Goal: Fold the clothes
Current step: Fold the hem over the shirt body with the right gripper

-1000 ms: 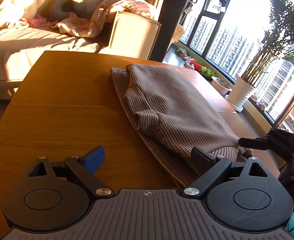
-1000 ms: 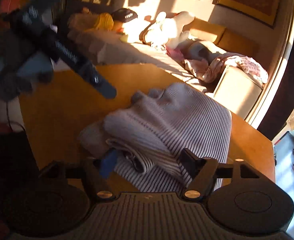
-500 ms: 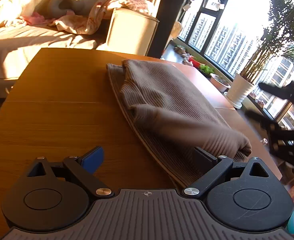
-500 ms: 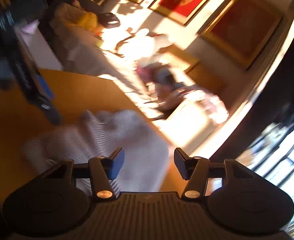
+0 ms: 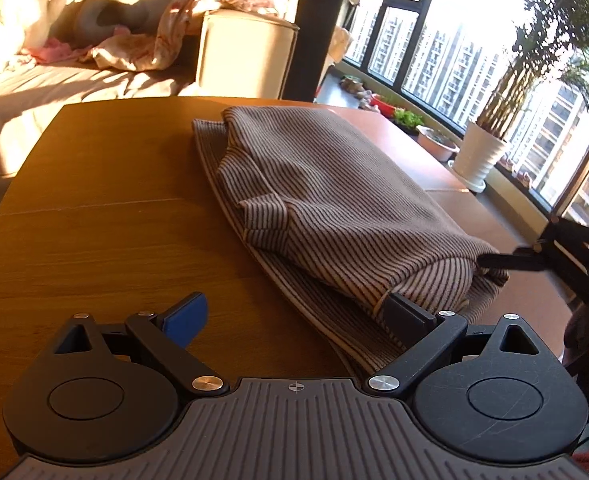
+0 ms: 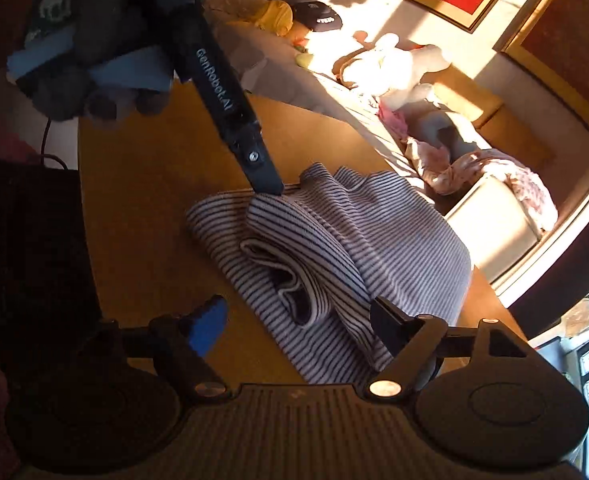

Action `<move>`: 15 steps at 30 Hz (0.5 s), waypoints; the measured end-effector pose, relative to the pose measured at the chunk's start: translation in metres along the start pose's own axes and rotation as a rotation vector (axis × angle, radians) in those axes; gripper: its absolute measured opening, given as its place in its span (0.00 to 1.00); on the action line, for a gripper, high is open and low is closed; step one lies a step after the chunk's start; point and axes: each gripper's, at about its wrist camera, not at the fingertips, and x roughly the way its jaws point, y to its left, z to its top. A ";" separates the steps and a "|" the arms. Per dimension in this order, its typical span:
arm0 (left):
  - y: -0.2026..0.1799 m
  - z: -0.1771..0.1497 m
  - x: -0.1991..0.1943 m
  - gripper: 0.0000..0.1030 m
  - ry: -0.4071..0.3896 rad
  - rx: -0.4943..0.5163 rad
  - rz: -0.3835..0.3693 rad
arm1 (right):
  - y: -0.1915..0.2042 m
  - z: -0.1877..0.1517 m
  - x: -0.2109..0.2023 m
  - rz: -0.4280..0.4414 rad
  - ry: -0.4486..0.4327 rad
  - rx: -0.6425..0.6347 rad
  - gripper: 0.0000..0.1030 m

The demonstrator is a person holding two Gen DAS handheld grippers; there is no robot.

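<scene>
Your right gripper [image 6: 294,322] has just reopened, fingers wide astride the striped sweater's [image 5: 334,200] folded edge, gripping nothing. Your left gripper [image 5: 294,320] gapes empty beside the sweater, which is folded on the desk [image 5: 94,220].

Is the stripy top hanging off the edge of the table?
No, the stripy top lies bunched wholly on the wooden table.

Both wrist cameras look down, close, across the shared striped garment [image 5: 334,208].
</scene>
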 end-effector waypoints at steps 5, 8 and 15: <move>-0.003 0.001 -0.003 0.96 -0.019 0.020 -0.006 | -0.029 0.008 0.016 0.081 0.034 0.223 0.59; -0.006 0.001 -0.008 0.96 -0.029 0.046 -0.021 | -0.070 -0.001 0.023 0.182 0.043 0.535 0.54; -0.026 -0.009 -0.017 0.99 -0.044 0.185 -0.068 | -0.093 -0.013 0.028 0.259 0.050 0.742 0.54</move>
